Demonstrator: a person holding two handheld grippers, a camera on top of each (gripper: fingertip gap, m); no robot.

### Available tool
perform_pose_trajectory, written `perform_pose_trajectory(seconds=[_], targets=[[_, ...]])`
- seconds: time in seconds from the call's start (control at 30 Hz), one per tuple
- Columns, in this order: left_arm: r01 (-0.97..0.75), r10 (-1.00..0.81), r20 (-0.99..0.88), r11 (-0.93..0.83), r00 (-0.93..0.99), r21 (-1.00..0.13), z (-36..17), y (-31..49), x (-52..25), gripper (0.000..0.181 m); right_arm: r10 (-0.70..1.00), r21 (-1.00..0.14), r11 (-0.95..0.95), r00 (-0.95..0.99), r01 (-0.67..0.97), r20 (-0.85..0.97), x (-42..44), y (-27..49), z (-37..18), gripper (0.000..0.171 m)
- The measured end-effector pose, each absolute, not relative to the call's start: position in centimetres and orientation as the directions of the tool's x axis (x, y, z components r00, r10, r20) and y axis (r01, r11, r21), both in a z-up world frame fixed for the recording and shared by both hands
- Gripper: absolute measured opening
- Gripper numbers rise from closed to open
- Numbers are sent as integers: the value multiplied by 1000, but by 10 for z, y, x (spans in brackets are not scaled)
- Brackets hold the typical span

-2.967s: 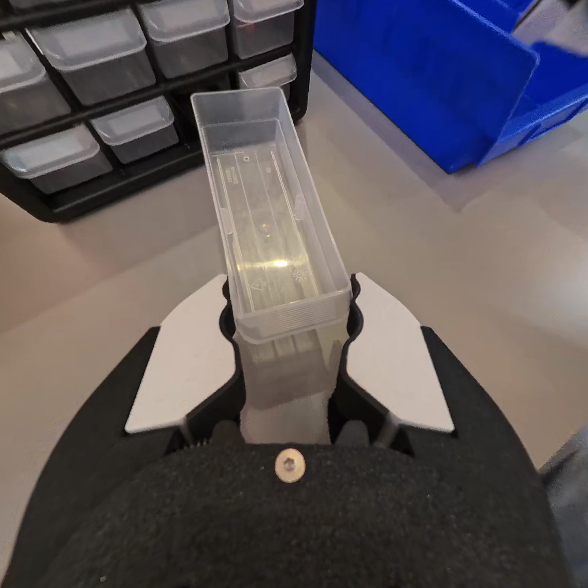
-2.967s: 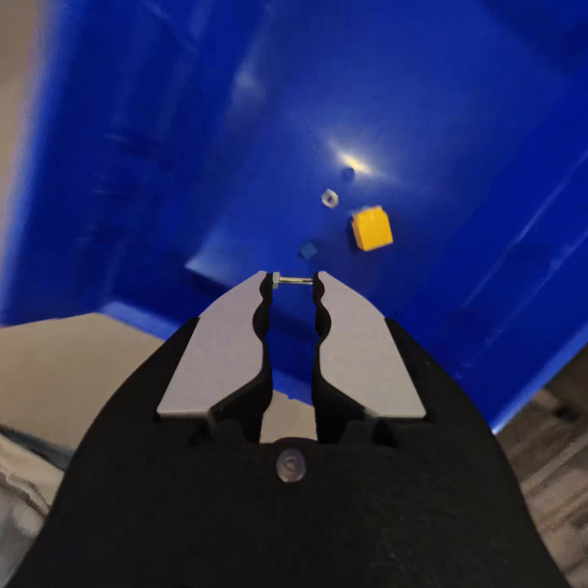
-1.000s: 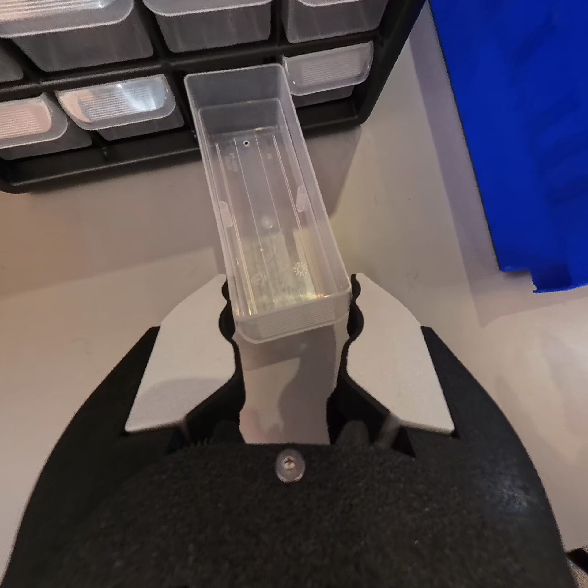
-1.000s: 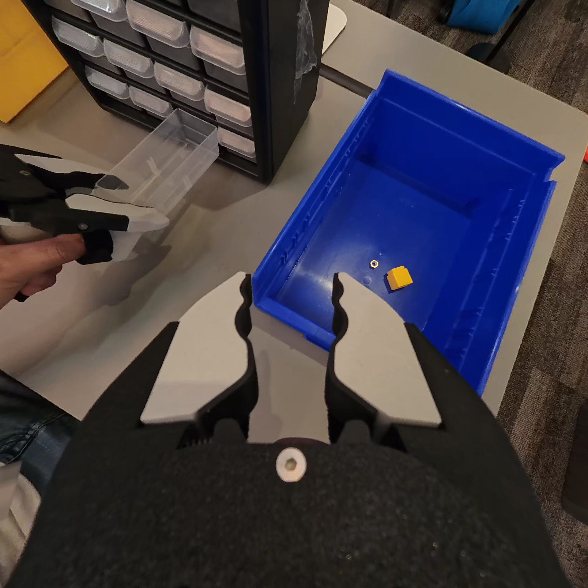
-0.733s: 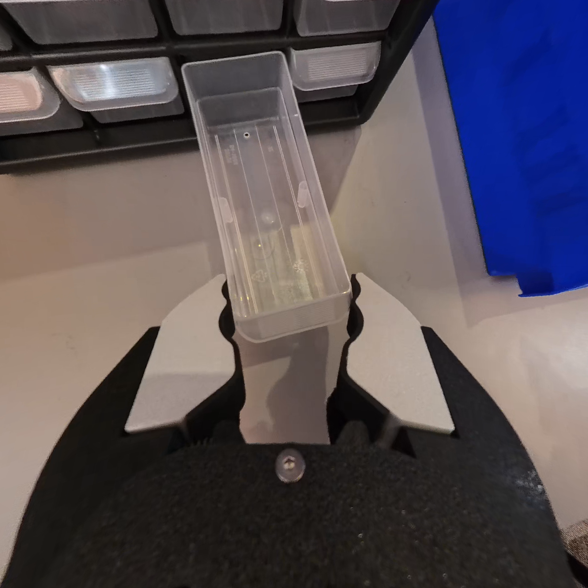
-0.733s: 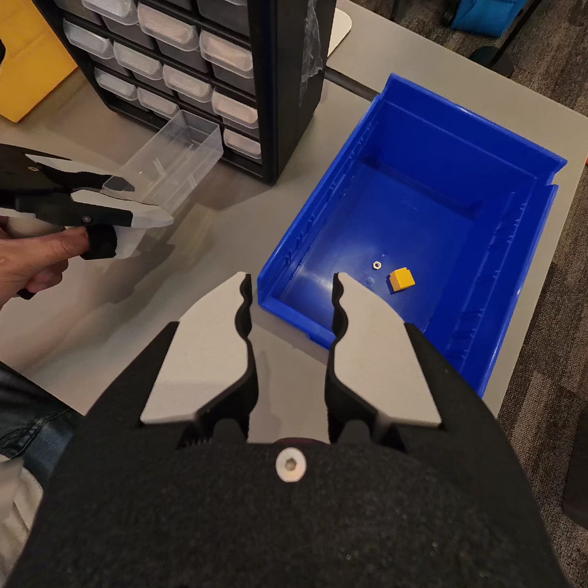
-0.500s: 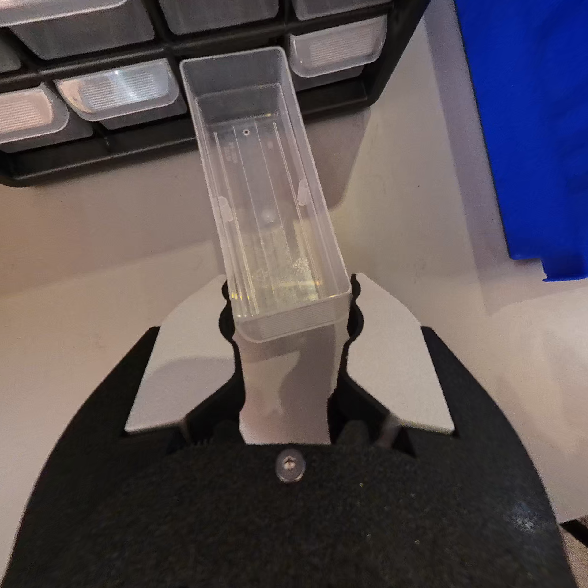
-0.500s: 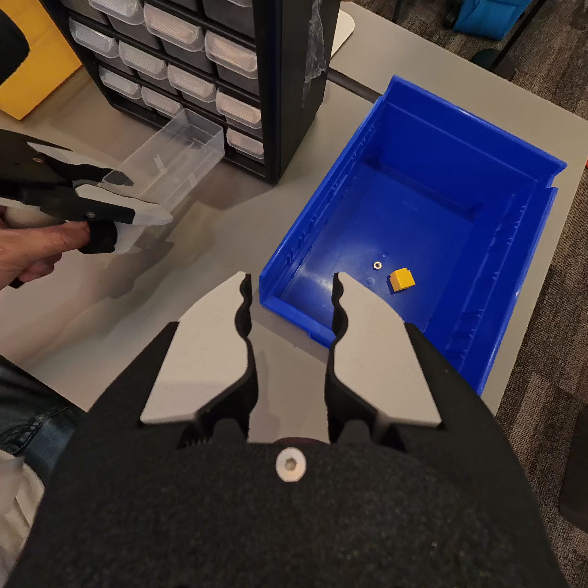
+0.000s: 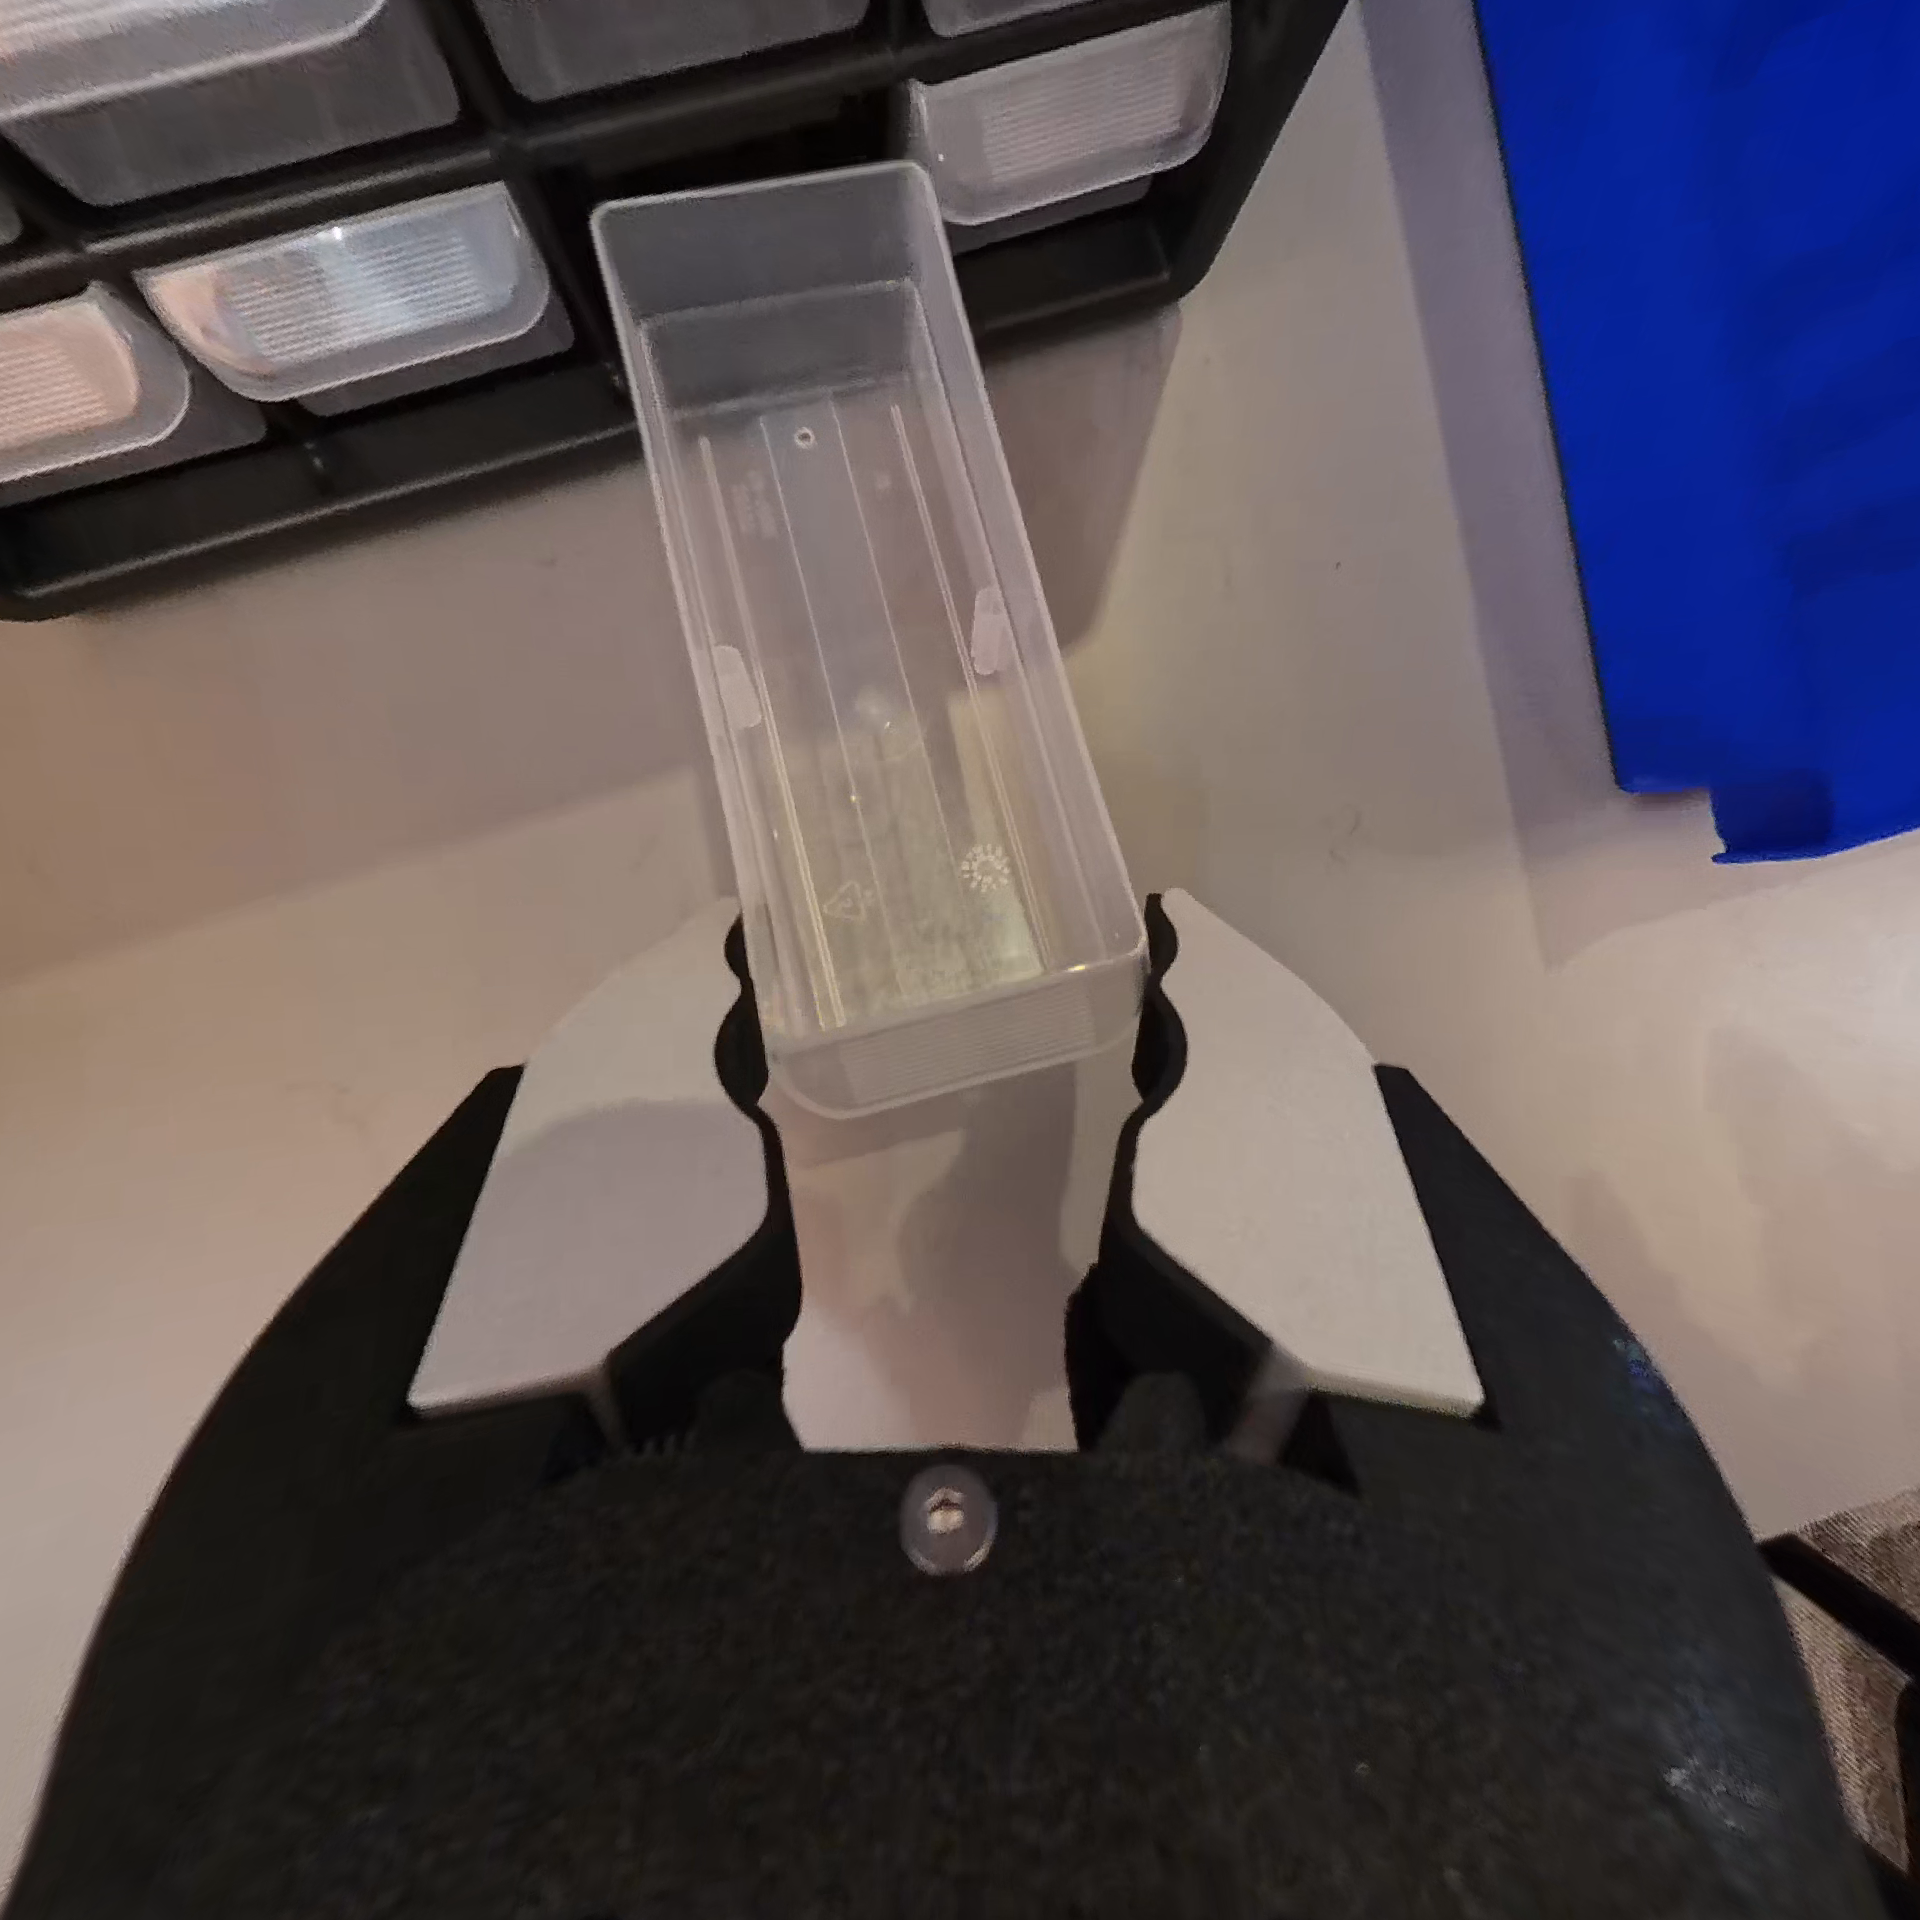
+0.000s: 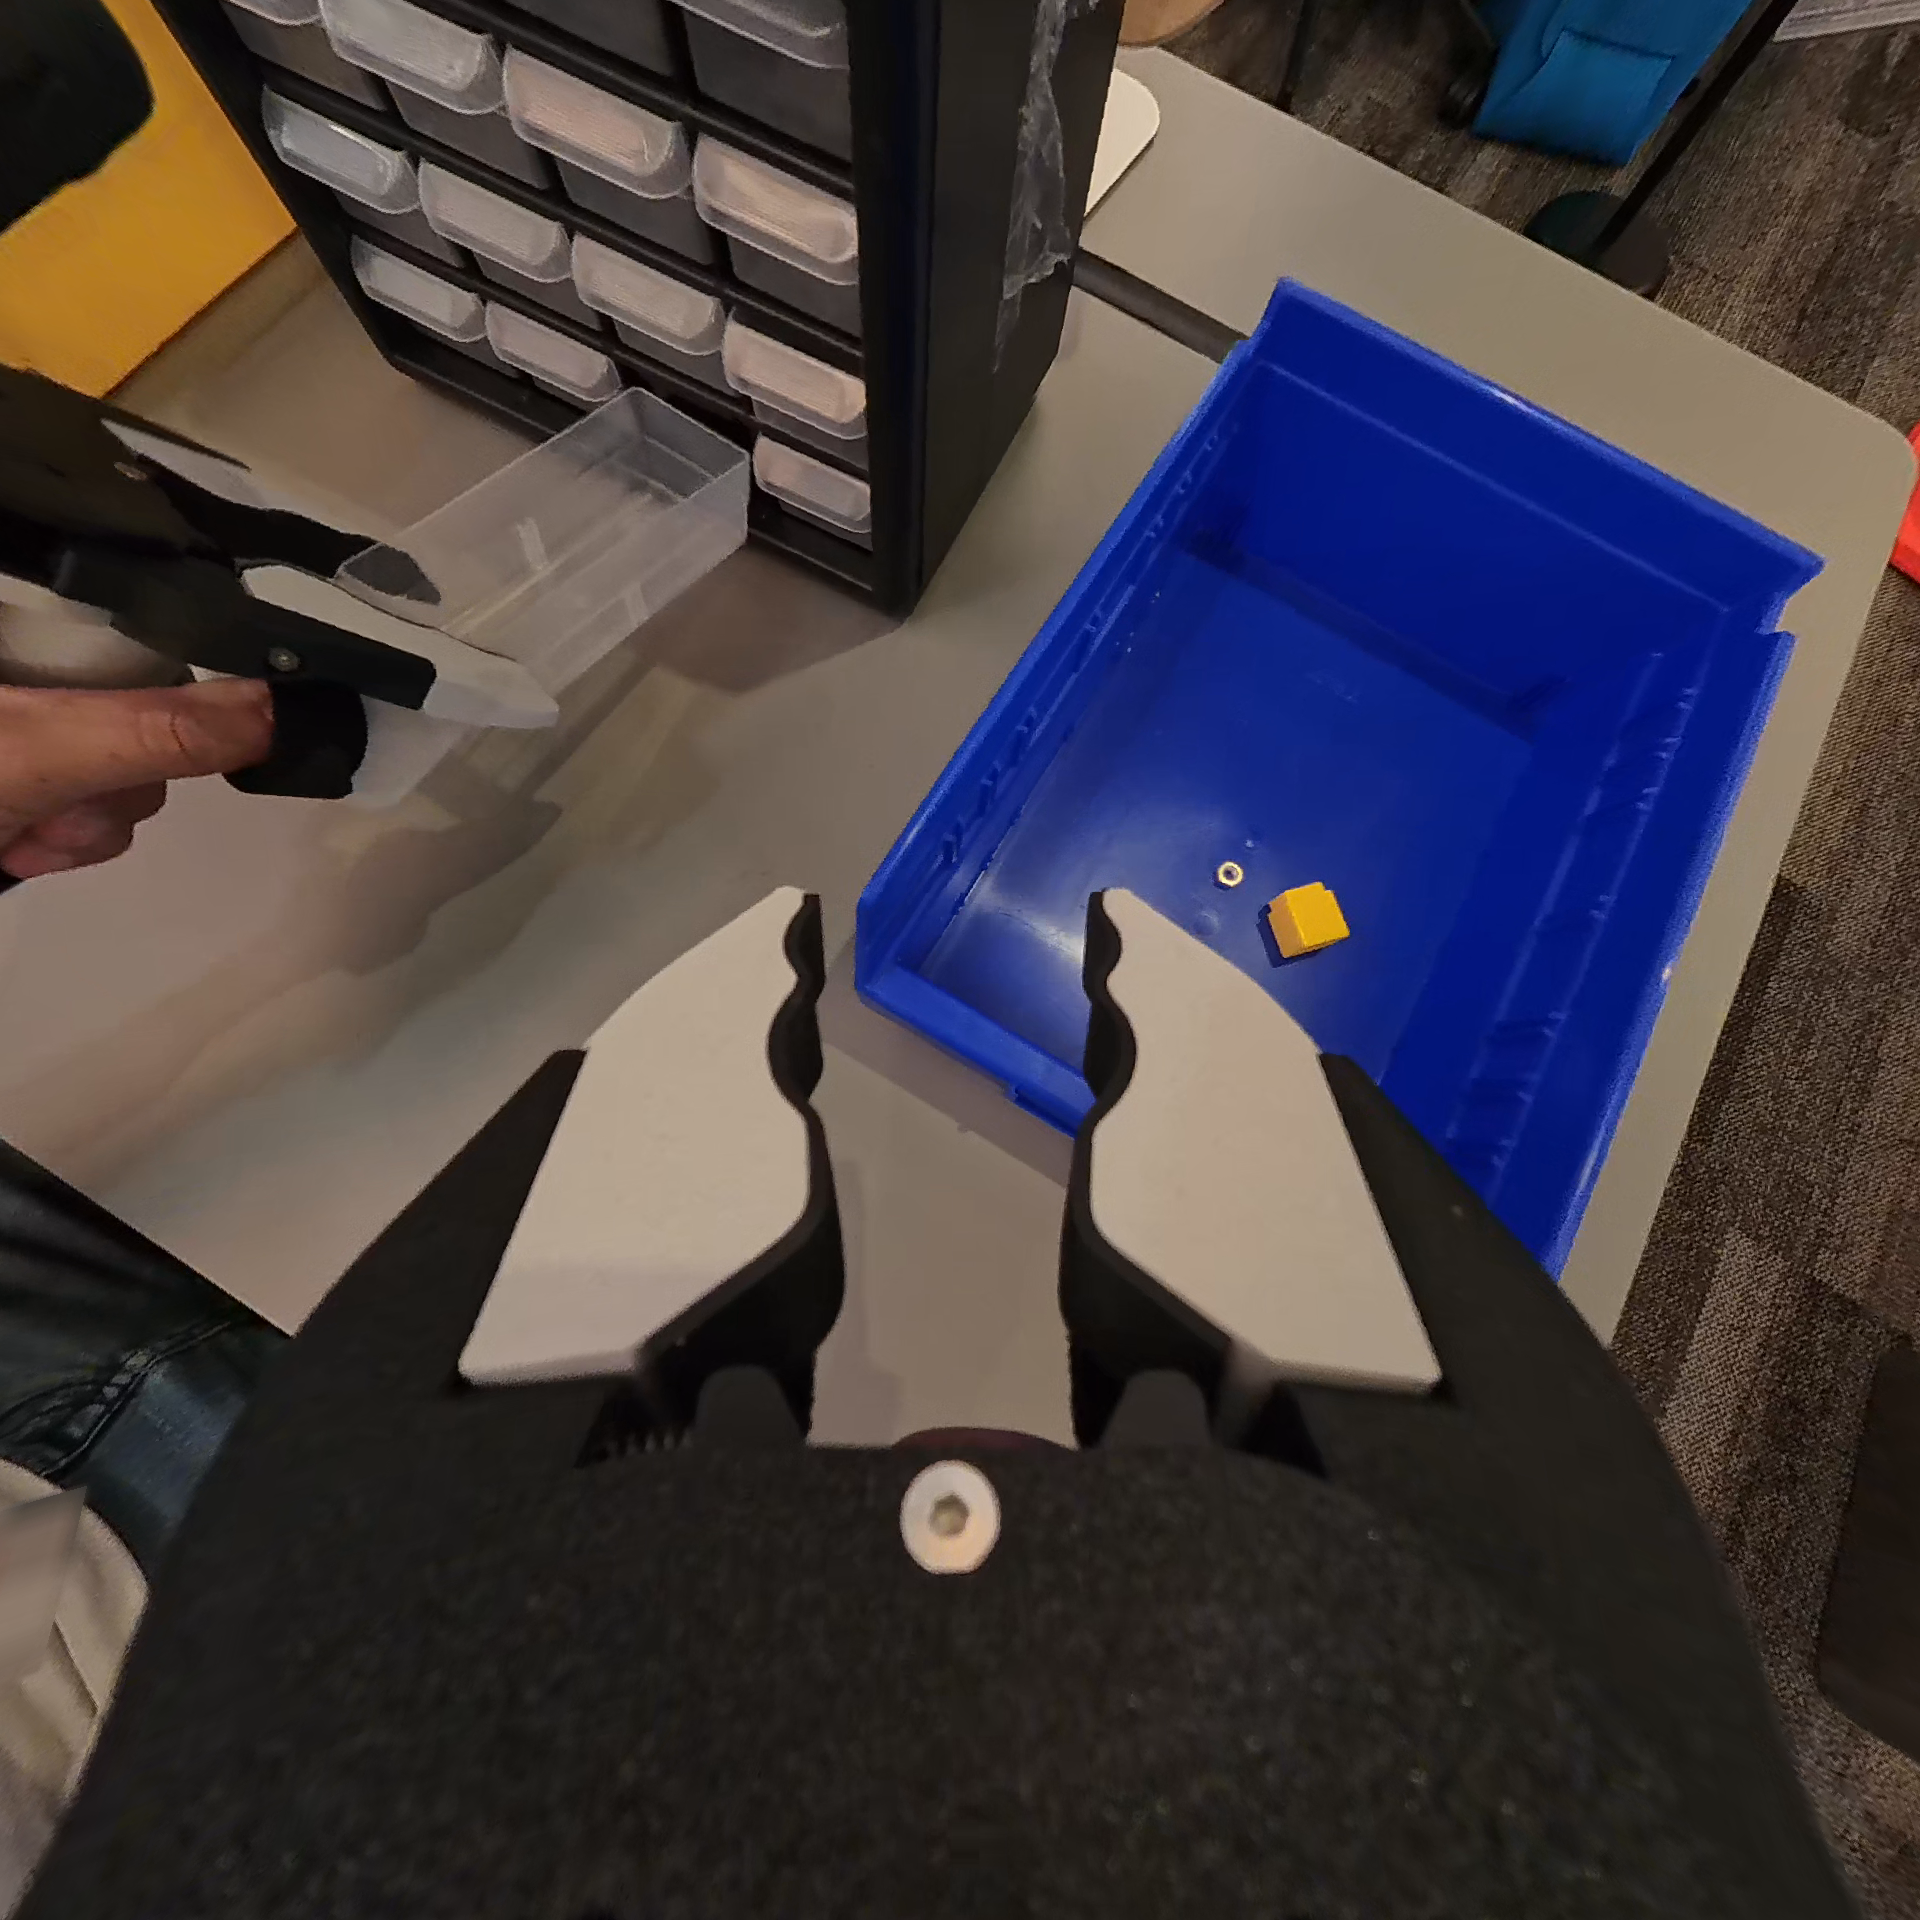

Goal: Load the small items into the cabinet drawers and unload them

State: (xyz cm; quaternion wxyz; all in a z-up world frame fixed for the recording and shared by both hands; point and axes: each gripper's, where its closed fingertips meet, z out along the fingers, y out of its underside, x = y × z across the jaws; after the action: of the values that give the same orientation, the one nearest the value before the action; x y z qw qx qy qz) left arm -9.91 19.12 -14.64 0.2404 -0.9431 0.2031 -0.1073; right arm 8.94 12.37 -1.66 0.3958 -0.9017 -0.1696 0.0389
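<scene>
Nearer now to the black drawer cabinet (image 9: 1226, 177), my left tool (image 9: 940, 997) clamps the empty clear plastic drawer (image 9: 873, 665) above the counter (image 9: 312, 831); my right tool (image 10: 948, 935) gapes empty beside the blue bin (image 10: 1621, 935).

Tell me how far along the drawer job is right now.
Done: the clear plastic drawer is out of the black drawer cabinet and looks empty. In hand: the left gripper clamps it facing the cabinet; the right gripper is open, holding nothing. Left: reseat the drawer; a yellow block and small metal nut lie in the blue plastic bin.
</scene>
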Motion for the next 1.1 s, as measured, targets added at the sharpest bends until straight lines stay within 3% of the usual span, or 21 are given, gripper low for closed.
perform_pose_trajectory(seconds=[0.37,0.63,1.1], targets=[[-329,-437,122,-807,891,-490,-143,194,-99,69,356,-715,-633,932,297,72,80,124,-21,48],[-290,-418,112,-774,901,-562,-132,204,-99,69,365,-709,-636,928,306,73,77,125,-24,48],[-212,-370,123,-741,921,-637,-163,226,-88,70,395,-678,-653,916,337,75,64,130,-43,47]])
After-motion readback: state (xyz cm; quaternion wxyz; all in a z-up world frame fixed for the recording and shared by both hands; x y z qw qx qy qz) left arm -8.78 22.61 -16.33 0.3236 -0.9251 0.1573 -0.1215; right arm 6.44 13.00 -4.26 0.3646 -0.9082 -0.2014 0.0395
